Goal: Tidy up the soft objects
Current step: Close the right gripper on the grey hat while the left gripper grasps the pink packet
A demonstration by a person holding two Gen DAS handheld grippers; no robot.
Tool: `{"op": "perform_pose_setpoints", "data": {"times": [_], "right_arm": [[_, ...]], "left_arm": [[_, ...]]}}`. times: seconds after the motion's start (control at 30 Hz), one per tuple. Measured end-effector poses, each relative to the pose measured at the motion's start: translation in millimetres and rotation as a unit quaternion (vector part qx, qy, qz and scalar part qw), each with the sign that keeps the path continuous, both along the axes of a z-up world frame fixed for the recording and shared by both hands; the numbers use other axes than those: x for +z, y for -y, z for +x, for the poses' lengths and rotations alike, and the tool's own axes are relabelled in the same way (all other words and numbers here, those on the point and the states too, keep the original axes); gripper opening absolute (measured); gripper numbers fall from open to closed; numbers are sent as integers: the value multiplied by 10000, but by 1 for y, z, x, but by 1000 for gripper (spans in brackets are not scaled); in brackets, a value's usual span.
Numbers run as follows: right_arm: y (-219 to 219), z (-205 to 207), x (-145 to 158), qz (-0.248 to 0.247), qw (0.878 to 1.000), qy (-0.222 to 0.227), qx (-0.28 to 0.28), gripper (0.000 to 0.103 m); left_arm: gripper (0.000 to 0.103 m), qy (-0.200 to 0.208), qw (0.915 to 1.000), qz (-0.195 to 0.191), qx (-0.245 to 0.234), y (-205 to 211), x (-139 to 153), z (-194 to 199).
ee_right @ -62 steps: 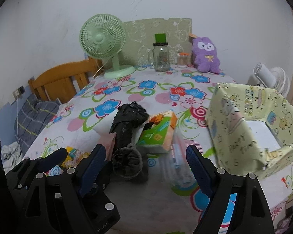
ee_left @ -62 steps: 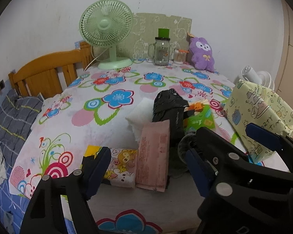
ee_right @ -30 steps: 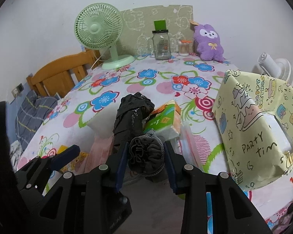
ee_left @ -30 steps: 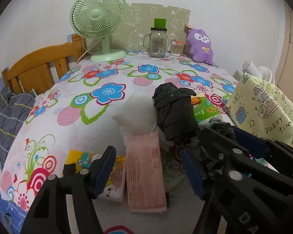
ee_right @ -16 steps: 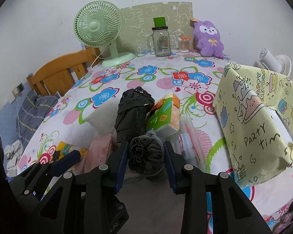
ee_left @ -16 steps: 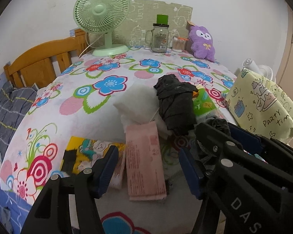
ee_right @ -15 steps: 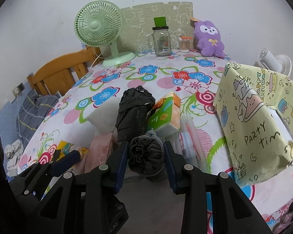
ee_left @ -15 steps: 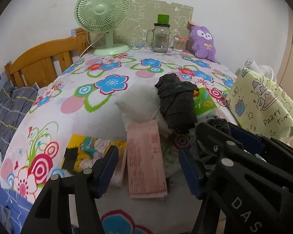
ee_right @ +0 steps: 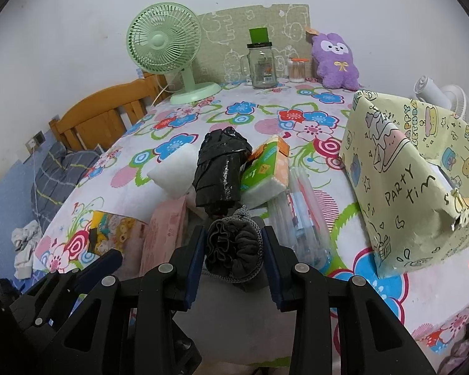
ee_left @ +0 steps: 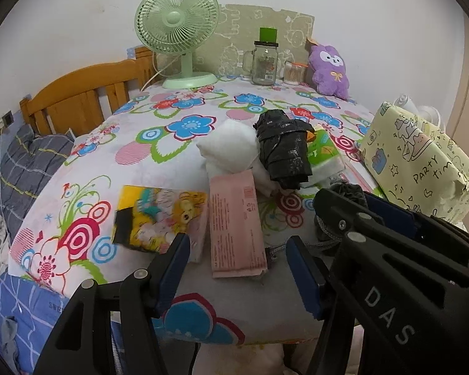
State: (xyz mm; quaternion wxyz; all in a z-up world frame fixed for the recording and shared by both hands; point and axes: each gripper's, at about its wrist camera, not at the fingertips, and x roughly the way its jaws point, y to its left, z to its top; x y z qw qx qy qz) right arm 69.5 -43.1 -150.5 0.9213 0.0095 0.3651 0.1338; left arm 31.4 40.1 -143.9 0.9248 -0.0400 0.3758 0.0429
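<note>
We record a dark grey ruffled fabric bundle (ee_right: 234, 247), gathered into folds with a knitted edge, clenched between the blue pads of the right tongs (ee_right: 233, 250) at the near edge of the counter (ee_right: 203, 118). Just behind it lies a rolled black bag (ee_right: 222, 168), with a white soft pad (ee_right: 175, 168) to its left, an orange-and-green tissue pack (ee_right: 267, 168) to its right, and a clear plastic packet (ee_right: 303, 215) beside that. A pink packet (ee_left: 236, 222) and a yellow cartoon packet (ee_left: 159, 215) lie nearer the left tongs (ee_left: 239, 268), which stand released above the counter edge, grasping nothing. A yellow party-print box (ee_right: 403, 168) sits at the right. Against the view of half a second ago, the right tongs remain closed on the bundle in much the same place; two seconds ago they stood open with the bundle lying loose.
</note>
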Motion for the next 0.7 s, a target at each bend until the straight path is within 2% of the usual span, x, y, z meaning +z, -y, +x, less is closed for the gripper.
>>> {"op": "perform_pose_setpoints", "data": {"times": [0.23, 0.43, 0.6, 0.7], "right_arm": [[0, -4, 3, 3, 10000, 55, 8, 39], [0, -4, 1, -32, 10000, 40, -28, 39], [-1, 2, 0, -99, 9999, 20, -111, 39], [-2, 6, -1, -126, 9998, 16, -150, 39]], "left_arm": [[66, -94, 10000, 20, 18, 0, -3, -4], [66, -250, 9995, -167, -18, -3, -14, 1], [62, -245, 9993, -270, -84, -5, -18, 11], [53, -228, 9992, -300, -110, -6, -18, 17]]}}
